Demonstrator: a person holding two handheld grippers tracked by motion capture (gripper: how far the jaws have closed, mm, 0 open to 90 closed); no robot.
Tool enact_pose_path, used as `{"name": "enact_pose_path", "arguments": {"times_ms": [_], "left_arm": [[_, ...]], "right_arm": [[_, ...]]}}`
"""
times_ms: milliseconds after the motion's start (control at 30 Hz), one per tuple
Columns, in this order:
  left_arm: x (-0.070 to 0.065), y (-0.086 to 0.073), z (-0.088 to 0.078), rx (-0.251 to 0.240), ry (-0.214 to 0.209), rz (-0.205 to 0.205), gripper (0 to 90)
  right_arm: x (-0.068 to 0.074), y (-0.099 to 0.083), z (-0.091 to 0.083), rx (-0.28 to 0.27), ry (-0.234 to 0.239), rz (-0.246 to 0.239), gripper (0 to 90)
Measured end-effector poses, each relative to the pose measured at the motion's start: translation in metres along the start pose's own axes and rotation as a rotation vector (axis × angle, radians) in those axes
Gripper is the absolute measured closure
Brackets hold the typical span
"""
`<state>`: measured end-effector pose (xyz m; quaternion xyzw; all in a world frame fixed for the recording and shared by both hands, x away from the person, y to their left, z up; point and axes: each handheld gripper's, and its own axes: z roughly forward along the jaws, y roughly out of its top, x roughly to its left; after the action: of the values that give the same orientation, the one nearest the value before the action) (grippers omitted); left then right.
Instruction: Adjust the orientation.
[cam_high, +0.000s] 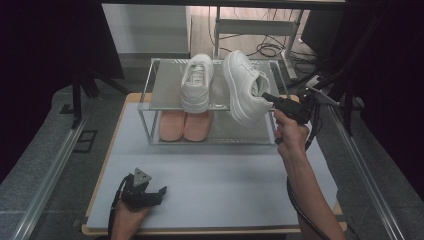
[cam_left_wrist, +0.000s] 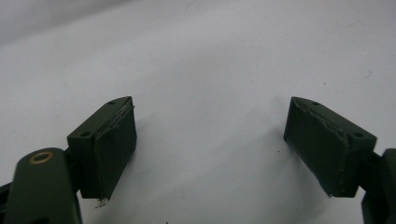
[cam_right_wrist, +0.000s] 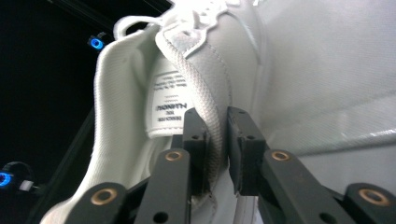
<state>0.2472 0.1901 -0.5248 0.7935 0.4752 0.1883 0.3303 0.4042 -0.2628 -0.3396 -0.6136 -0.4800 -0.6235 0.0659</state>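
A white table top (cam_high: 210, 175) carries a two-tier metal shoe rack (cam_high: 150, 102) at its far end. On the upper shelf stands one white sneaker (cam_high: 196, 82), heel toward the camera; a pair of pink slippers (cam_high: 184, 125) lies on the lower shelf beneath it. A second white sneaker (cam_high: 242, 87) hangs tilted on its side in the air over the rack's right half, sole facing left, beside the standing one. The right gripper (cam_high: 267, 97) pinches this shoe's collar (cam_right_wrist: 212, 121) near the heel, one jaw inside the opening and one outside, pads pressed on the padded rim. The left gripper (cam_high: 159, 192) rests low at the table's near left edge, its jaws spread wide with only bare table between them (cam_left_wrist: 210, 140).
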Motion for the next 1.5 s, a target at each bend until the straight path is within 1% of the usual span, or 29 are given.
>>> {"name": "enact_pose_path", "arguments": {"times_ms": [33, 100, 167, 300, 367, 400, 433, 467, 533, 600, 667, 700, 733, 767, 800, 900, 967, 1000, 1100, 1133, 1233, 1333, 1433, 1500], "left_arm": [[0.0, 0.0, 0.0, 0.0, 0.0, 0.001, 17.0], [0.0, 0.0, 0.0, 0.0, 0.0, 0.0, 17.0], [0.0, 0.0, 0.0, 0.0, 0.001, 0.001, 17.1], [0.0, 0.0, 0.0, 0.0, 0.0, 0.001, 17.0], [0.0, 0.0, 0.0, 0.001, -0.001, 0.001, 17.0], [0.0, 0.0, 0.0, 0.001, -0.001, 0.001, 17.0], [0.0, 0.0, 0.0, 0.0, 0.0, 0.0, 17.0], [0.0, 0.0, 0.0, 0.0, 0.0, 0.001, 17.0], [0.0, 0.0, 0.0, 0.001, -0.001, 0.001, 17.1], [0.0, 0.0, 0.0, 0.001, -0.001, 0.001, 17.1], [0.0, 0.0, 0.0, 0.0, -0.001, 0.001, 17.1], [0.0, 0.0, 0.0, 0.001, -0.001, 0.001, 17.1], [0.0, 0.0, 0.0, 0.0, 0.0, 0.001, 17.1], [0.0, 0.0, 0.0, 0.0, -0.001, 0.001, 17.1], [0.0, 0.0, 0.0, 0.001, -0.001, 0.001, 17.1], [0.0, 0.0, 0.0, 0.0, -0.001, 0.001, 17.1], [0.0, 0.0, 0.0, 0.001, 0.0, 0.001, 17.1], [0.0, 0.0, 0.0, 0.001, -0.001, 0.001, 17.1], [0.0, 0.0, 0.0, 0.001, -0.001, 0.001, 17.1], [0.0, 0.0, 0.0, 0.001, -0.001, 0.001, 17.1], [0.0, 0.0, 0.0, 0.0, 0.0, 0.001, 17.0], [0.0, 0.0, 0.0, 0.0, 0.0, 0.001, 17.1], [0.0, 0.0, 0.0, 0.0, 0.0, 0.001, 17.1], [0.0, 0.0, 0.0, 0.0, 0.0, 0.001, 17.1]], "right_arm": [[0.001, 0.0, 0.0, -0.011, -0.015, -0.007, 78.4], [0.002, 0.0, 0.001, -0.015, -0.022, -0.009, 77.7], [0.003, 0.001, 0.001, -0.025, -0.024, -0.007, 76.6], [0.006, 0.002, 0.004, -0.036, -0.036, -0.029, 73.4], [0.007, 0.002, 0.005, -0.04, -0.033, -0.034, 71.4], [0.008, 0.002, 0.006, -0.04, -0.032, -0.044, 70.2], [0.008, 0.002, 0.007, -0.039, -0.026, -0.052, 68.5], [0.009, 0.001, 0.008, -0.038, -0.016, -0.046, 67.3], [0.01, 0.001, 0.01, -0.035, 0.001, -0.049, 63.5], [0.012, 0.0, 0.014, -0.013, 0.022, -0.046, 58.3], [0.014, -0.002, 0.019, 0.015, 0.047, -0.06, 55.0], [0.016, -0.003, 0.021, 0.011, 0.064, -0.062, 55.2], [0.017, -0.004, 0.021, 0.007, 0.066, -0.065, 56.2], [0.019, -0.003, 0.02, 0.002, 0.075, -0.064, 55.4], [0.02, -0.002, 0.019, 0.007, 0.085, -0.073, 55.0], [0.023, 0.0, 0.011, -0.012, 0.079, -0.111, 55.0], [0.024, 0.0, 0.006, -0.019, 0.075, -0.126, 56.3], [0.023, 0.0, 0.003, -0.023, 0.067, -0.14, 57.0], [0.019, -0.003, -0.004, -0.022, 0.046, -0.173, 63.3], [0.017, -0.004, -0.006, -0.02, 0.043, -0.176, 65.8], [0.01, -0.011, -0.013, -0.015, 0.063, -0.181, 73.3], [0.006, -0.019, -0.017, 0.002, 0.084, -0.202, 80.0], [0.003, -0.028, -0.019, 0.018, 0.078, -0.247, 86.6], [0.001, -0.035, -0.02, 0.026, 0.071, -0.269, 88.8]]}}
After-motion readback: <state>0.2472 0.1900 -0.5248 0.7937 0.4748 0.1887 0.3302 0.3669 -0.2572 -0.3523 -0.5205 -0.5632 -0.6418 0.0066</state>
